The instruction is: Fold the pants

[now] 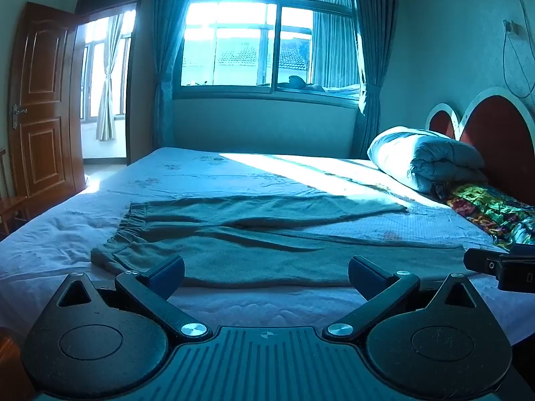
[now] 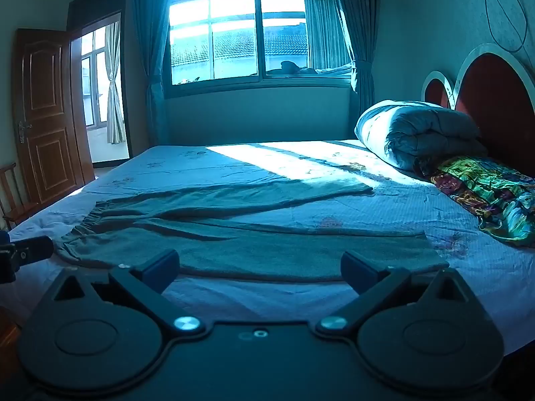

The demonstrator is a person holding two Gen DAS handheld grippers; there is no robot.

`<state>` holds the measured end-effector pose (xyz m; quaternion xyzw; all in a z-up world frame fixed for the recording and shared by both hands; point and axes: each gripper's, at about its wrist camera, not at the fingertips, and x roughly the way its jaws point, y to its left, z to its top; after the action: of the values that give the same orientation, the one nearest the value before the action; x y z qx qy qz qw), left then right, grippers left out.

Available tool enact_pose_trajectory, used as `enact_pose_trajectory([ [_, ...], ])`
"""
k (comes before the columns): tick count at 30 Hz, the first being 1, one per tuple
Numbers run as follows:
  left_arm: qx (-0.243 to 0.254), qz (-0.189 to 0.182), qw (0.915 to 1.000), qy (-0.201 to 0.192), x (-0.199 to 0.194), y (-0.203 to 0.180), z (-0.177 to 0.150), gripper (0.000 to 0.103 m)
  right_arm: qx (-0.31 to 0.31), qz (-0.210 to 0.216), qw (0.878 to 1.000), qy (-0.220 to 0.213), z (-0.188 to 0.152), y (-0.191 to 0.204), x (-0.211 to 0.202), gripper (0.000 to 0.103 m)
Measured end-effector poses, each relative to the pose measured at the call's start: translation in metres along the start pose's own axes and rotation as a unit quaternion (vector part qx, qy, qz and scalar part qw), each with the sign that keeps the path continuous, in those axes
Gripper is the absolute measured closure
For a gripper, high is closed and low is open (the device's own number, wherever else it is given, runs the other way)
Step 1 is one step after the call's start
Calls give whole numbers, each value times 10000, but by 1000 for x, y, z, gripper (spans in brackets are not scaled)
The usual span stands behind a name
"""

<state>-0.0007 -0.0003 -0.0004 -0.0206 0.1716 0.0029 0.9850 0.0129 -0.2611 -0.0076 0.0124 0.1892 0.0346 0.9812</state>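
Grey-green cotton pants (image 1: 254, 234) lie flat on the pale bed (image 1: 234, 304) just ahead of my left claw (image 1: 266, 275) and right claw (image 2: 260, 269), both wide, empty; I'd pinch the near edge evenly

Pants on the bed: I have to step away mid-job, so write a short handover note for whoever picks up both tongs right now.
Left tongs: open, empty, short of the near leg, toward the waistband end.
Right tongs: open, empty, also short of the near leg, further toward the cuffs.
Grey-green cloth pants: spread flat across the pale blue bed sheet, elastic waistband on the left, two legs running right, slightly apart.
Done: pants laid out; no fold visible.
Left: all folding. Probably bring one leg over the other first, then fold lengthwise.
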Motion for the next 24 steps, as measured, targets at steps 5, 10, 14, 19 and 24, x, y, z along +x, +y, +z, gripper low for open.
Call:
enact_pose_trajectory([
  [5, -70, -21, 10000, 60, -3, 0, -1, 0, 16, 2, 10000, -8, -1, 0, 0, 6],
  [10, -5, -24, 10000, 94, 0, -3, 0, 0, 13, 19, 10000, 10, 0, -2, 2, 6],
  [14, -9, -24, 10000, 95, -1, -6, 0, 0, 4, 24, 10000, 16, 0, -3, 4, 6],
  [19, -34, -46, 9999, 111, 2, 0, 0, 0, 14, 34, 10000, 19, -2, -1, -1, 6],
  [24, -45, -50, 9999, 99, 2, 0, 1, 0, 16, 42, 10000, 34, 0, -2, 2, 6],
])
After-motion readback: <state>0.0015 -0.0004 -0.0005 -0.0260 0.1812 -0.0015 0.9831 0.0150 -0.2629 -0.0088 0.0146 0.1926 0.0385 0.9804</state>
